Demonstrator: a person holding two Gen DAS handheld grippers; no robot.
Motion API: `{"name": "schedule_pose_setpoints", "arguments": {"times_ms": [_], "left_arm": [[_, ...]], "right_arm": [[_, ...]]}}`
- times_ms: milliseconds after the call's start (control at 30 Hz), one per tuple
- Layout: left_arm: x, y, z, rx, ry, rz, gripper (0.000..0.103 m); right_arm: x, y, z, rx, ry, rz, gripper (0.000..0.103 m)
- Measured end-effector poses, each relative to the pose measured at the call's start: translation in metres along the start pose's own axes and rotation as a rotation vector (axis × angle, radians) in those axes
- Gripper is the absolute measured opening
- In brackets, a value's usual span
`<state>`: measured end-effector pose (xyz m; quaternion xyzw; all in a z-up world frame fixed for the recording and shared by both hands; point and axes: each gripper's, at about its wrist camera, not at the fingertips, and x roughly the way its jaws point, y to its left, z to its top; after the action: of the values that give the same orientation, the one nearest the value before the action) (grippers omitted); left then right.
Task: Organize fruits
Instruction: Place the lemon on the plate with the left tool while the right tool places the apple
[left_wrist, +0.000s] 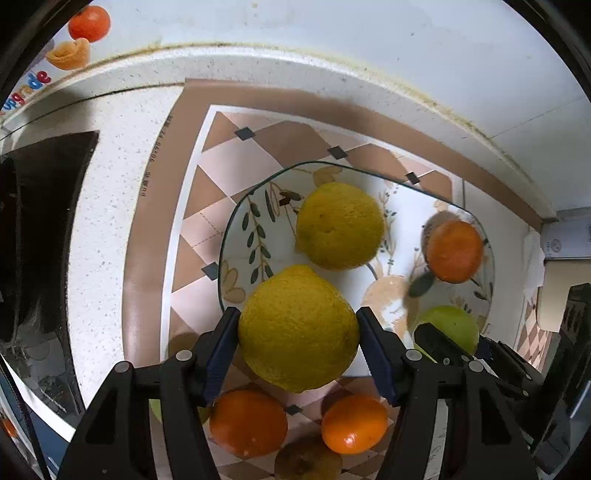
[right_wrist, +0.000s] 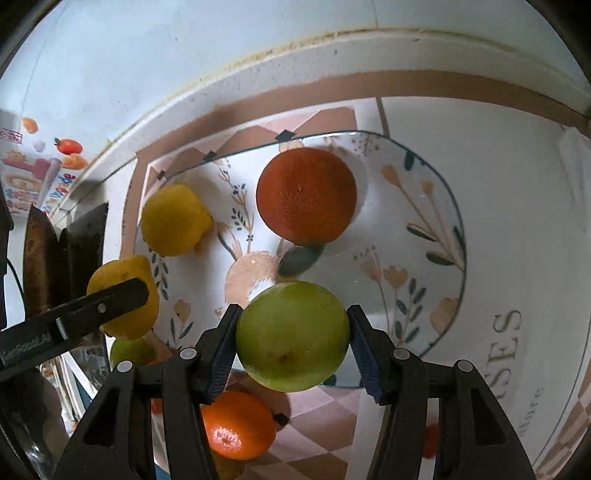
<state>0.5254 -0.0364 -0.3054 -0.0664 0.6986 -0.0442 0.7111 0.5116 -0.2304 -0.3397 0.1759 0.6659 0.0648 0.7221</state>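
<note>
My left gripper (left_wrist: 298, 334) is shut on a large lemon (left_wrist: 298, 328) and holds it above the near-left rim of the floral plate (left_wrist: 240, 229). On the plate lie a second lemon (left_wrist: 340, 225) and an orange (left_wrist: 454, 251). My right gripper (right_wrist: 292, 338) is shut on a green fruit (right_wrist: 291, 334) above the plate's near edge (right_wrist: 450, 295); it shows in the left wrist view too (left_wrist: 452, 325). The orange (right_wrist: 306, 195) and lemon (right_wrist: 173, 221) on the plate show beyond it. The held lemon (right_wrist: 125, 295) and a left finger (right_wrist: 103, 306) are at the left.
Two oranges (left_wrist: 247, 422) (left_wrist: 354, 422) and a brownish fruit (left_wrist: 308, 459) lie on the checked mat (left_wrist: 221, 162) in front of the plate. Another green fruit (right_wrist: 131, 350) lies at the left. A dark object (left_wrist: 40, 229) stands at the left; the wall (left_wrist: 332, 33) is behind.
</note>
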Motion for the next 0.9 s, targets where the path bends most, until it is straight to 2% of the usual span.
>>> {"name": "schedule_pose_setpoints", "arguments": {"times_ms": [433,467,500,533,567,667,733,800,900], "left_arm": [[0.026,0.005,0.003,-0.029,0.068,-0.01,0.062],[0.028,0.005,0.004,-0.026,0.073,-0.01,0.062],[0.027,0.005,0.004,-0.02,0.071,-0.016,0.065],[0.03,-0.002,0.009,-0.017,0.066,-0.013,0.072],[0.028,-0.003,0.01,-0.008,0.055,-0.004,0.078],[0.018,-0.008,0.013,0.008,0.043,0.013,0.086],[0.013,-0.008,0.013,0.01,0.036,0.019,0.086],[0.006,-0.007,0.011,0.015,0.023,0.026,0.086],[-0.008,-0.006,0.004,0.028,-0.002,0.048,0.086]], "right_arm": [[0.008,-0.003,0.008,-0.008,0.047,-0.02,0.061],[0.008,-0.003,0.008,-0.005,0.051,-0.013,0.063],[0.008,0.0,0.009,-0.004,0.05,-0.011,0.072],[0.005,0.001,0.009,-0.006,0.046,-0.012,0.083],[0.002,0.002,0.009,-0.011,0.039,-0.016,0.085],[-0.008,0.004,0.007,-0.028,0.033,-0.045,0.085],[-0.011,0.007,0.006,-0.033,0.035,-0.066,0.087],[-0.017,0.008,0.003,-0.038,0.025,-0.097,0.095],[-0.028,0.009,-0.004,-0.046,0.008,-0.147,0.095]]}}
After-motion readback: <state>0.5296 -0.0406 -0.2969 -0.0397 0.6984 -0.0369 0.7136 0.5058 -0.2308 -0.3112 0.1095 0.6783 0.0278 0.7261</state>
